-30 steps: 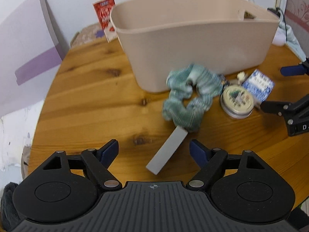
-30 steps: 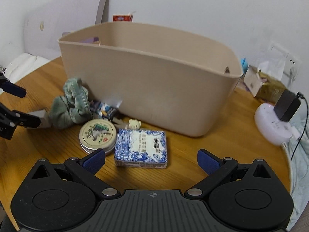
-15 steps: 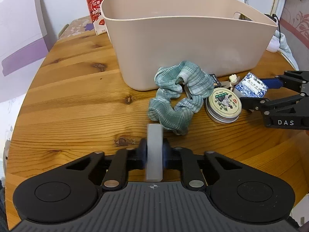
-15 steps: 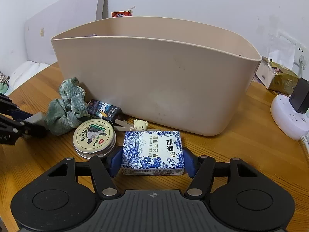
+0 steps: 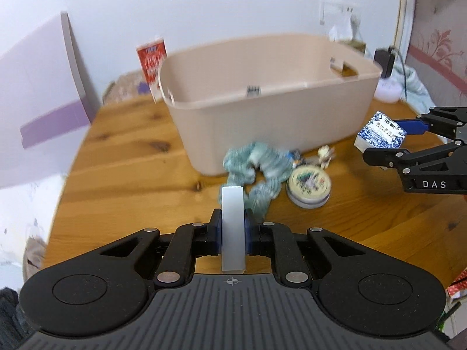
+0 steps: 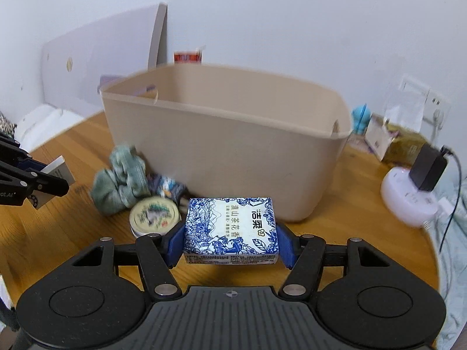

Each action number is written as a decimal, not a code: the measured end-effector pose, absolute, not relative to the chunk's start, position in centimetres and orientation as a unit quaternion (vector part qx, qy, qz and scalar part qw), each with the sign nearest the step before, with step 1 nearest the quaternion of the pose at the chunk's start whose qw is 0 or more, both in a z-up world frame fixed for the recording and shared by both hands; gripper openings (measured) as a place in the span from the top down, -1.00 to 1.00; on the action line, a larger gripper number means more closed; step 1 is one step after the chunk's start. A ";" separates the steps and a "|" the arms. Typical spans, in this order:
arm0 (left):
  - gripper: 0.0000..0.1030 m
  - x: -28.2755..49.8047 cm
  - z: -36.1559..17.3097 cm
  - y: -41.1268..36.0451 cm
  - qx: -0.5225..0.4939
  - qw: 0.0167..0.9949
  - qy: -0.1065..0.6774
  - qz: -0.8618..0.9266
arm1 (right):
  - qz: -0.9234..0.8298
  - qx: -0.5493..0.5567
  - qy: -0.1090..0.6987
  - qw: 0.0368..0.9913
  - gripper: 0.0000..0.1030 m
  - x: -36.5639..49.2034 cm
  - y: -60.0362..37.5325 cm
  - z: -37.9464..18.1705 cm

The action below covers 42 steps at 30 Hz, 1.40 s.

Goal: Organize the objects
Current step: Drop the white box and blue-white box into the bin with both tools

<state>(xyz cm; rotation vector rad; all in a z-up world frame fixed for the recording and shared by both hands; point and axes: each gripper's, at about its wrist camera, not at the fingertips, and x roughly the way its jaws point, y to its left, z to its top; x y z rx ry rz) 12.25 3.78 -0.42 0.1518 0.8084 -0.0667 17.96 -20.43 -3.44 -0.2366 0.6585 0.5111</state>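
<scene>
My left gripper (image 5: 232,234) is shut on a flat grey block (image 5: 232,227) and holds it above the wooden table (image 5: 122,157). It also shows in the right wrist view (image 6: 43,179). My right gripper (image 6: 230,243) is shut on a blue-and-white tissue pack (image 6: 230,229), lifted off the table; the pack also shows in the left wrist view (image 5: 381,134). The beige plastic bin (image 5: 271,99) stands behind, open at the top. A green scrunchie (image 5: 254,166), a round tin (image 5: 308,185) and a small figurine (image 5: 326,154) lie in front of the bin.
A red carton (image 5: 151,64) stands behind the bin's left corner. A purple-and-white board (image 5: 38,102) leans at the left. A white power hub with a black plug (image 6: 414,186) and cloth lie at the right. A small dark packet (image 6: 167,186) lies by the scrunchie.
Both grippers closed on their objects and have lifted them: the left raised the grey block, the right raised the tissue pack. The bin's inside is now in view from above.
</scene>
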 end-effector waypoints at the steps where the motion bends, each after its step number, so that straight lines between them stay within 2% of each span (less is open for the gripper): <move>1: 0.72 12.0 0.3 3.7 0.075 0.920 0.384 -0.032 | 0.247 -0.113 0.310 0.911 -0.17 17.7 -20.6 -2.7; 11: 0.72 13.3 5.9 2.7 0.079 0.945 0.315 -0.023 | 0.240 -0.101 0.245 0.934 -0.17 17.6 -22.3 4.1; 22: 0.72 21.2 6.5 1.0 0.084 0.949 0.302 -0.014 | 0.212 -0.090 0.203 0.952 -0.17 22.1 -21.9 7.9; 29: 0.72 26.2 4.1 -0.7 0.093 0.942 0.322 -0.016 | 0.206 -0.100 0.221 0.948 -0.17 25.5 -20.6 6.6; 36: 0.72 30.9 0.0 -0.8 0.077 0.920 0.385 -0.015 | 0.193 -0.112 0.272 0.936 -0.17 29.4 -19.2 2.9; 42: 0.72 31.5 -2.0 -0.4 0.070 0.910 0.409 -0.017 | 0.192 -0.117 0.306 0.925 -0.18 31.0 -18.6 0.4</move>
